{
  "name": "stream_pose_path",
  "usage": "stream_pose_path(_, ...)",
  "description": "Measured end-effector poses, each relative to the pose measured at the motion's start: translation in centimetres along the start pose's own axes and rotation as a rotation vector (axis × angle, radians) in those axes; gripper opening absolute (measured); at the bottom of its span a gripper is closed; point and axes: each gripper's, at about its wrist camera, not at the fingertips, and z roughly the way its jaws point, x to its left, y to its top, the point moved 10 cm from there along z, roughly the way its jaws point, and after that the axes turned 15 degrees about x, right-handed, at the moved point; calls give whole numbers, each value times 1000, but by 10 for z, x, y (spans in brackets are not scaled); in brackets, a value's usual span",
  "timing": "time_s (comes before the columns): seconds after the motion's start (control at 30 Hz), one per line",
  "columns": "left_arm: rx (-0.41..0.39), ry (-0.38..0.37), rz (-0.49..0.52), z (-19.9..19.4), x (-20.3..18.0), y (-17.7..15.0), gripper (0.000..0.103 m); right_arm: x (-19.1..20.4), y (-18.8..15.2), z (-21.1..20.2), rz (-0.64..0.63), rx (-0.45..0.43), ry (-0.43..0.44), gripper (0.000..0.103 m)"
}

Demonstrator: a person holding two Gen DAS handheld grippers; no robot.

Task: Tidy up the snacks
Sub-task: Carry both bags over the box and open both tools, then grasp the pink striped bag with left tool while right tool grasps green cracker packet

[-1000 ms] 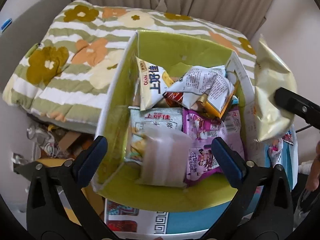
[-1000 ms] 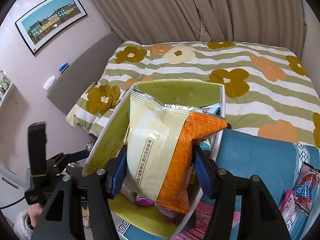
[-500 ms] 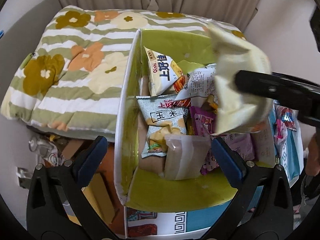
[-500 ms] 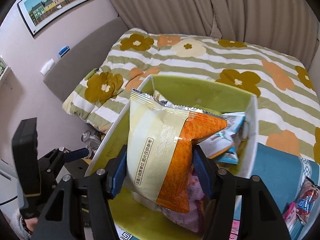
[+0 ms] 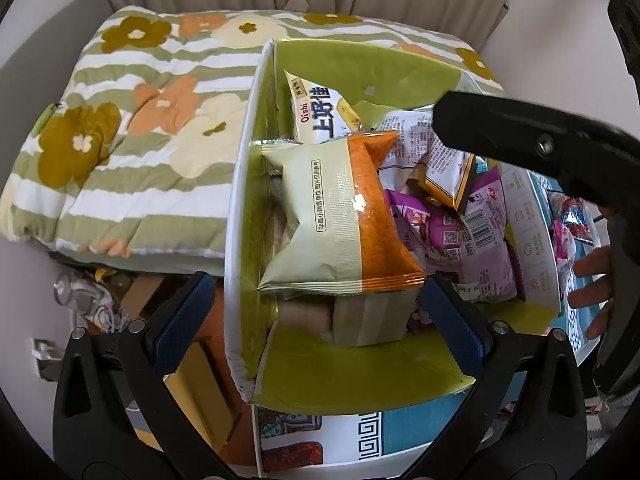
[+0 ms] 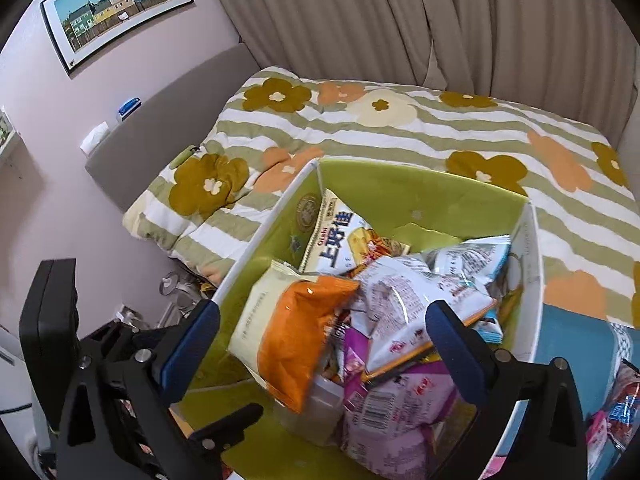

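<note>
A green-lined storage box on the bed holds several snack packs. A cream and orange snack bag lies on top at the box's left side, free of both grippers. My left gripper is open and empty at the box's near wall. My right gripper is open and empty just above the snacks; one of its fingers reaches over the box in the left wrist view. An Oishi pack leans at the back.
The flowered quilt covers the bed beyond and left of the box. A blue patterned cloth with loose snacks lies to the right. Clutter and cardboard sit on the floor to the left.
My right gripper has opened and let go of the cream and orange bag, which now lies in the box on the other snacks. The left gripper has stayed open near the box.
</note>
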Motion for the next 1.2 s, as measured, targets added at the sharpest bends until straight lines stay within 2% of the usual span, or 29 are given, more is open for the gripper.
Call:
stream_pose_path(0.33, -39, 10, 8, -21, -11, -3, 102, -7, -12, -24, 20, -27, -17, 102)
stream_pose_path(0.63, -96, 43, -11, -55, -34, -15, 102, -15, -29, -68, 10, -77, 0, 102)
stream_pose_path(0.77, -120, 49, -11, -67, -55, -22, 102, -29, -43, -94, 12, -103, -3, 102)
stream_pose_path(0.93, -145, 14, -1, -76, -95, -28, 102, -55, -70, -126, 23, -125, -38, 102)
stream_pose_path(1.2, -146, 4, 73, -69, -174, -40, 102, -130, -125, -175, 141, -169, -96, 102)
